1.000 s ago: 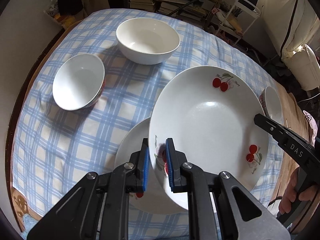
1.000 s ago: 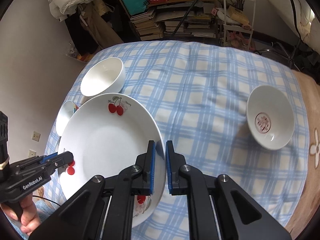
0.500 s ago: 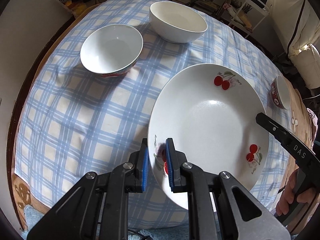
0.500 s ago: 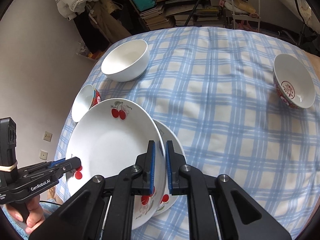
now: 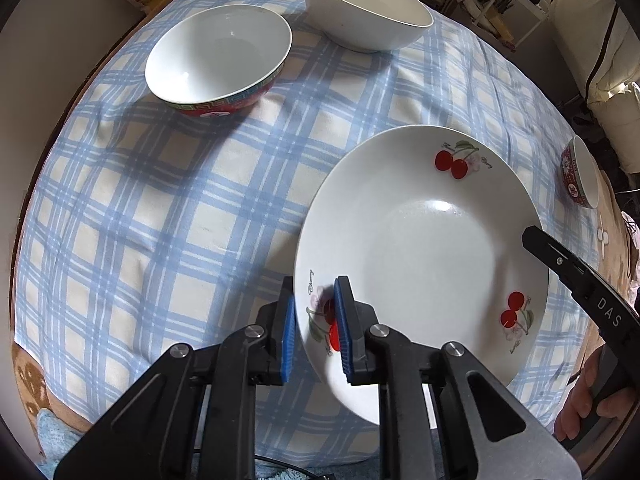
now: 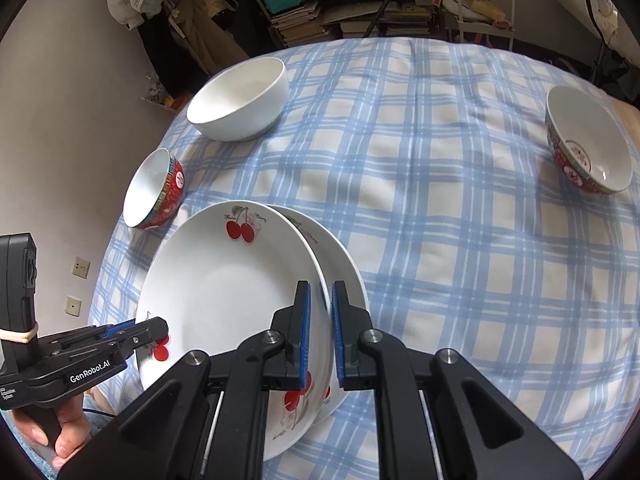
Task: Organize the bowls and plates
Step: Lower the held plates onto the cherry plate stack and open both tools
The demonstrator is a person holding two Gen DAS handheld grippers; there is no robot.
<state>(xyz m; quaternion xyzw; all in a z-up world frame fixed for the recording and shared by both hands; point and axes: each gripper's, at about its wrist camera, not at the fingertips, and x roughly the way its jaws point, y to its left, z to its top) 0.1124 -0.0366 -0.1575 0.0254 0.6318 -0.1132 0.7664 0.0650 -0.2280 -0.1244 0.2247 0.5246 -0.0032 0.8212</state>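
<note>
Plate with cherries [image 6: 224, 292] is held at two opposite edges, tilted a little, just above a second cherry plate [image 6: 340, 264] that lies on the checked blue cloth [image 6: 440, 240] near the front edge of the surface. The left tongs [image 5: 314, 330] have the near rim between their blue pads [image 5: 343, 328]; the jaws are opening slowly, narrow, and the inner pad touches the rim. The right tongs [image 6: 320, 334] are closed tight on the other rim of the same plate.

Behind the plates stands a small red bowl [image 5: 218, 60], and a plain white bowl [image 5: 366, 14] further back. Another red bowl [image 6: 588, 146] stands well apart at the far right side. A hand [image 6: 60, 432] grips the handle of the left tongs.
</note>
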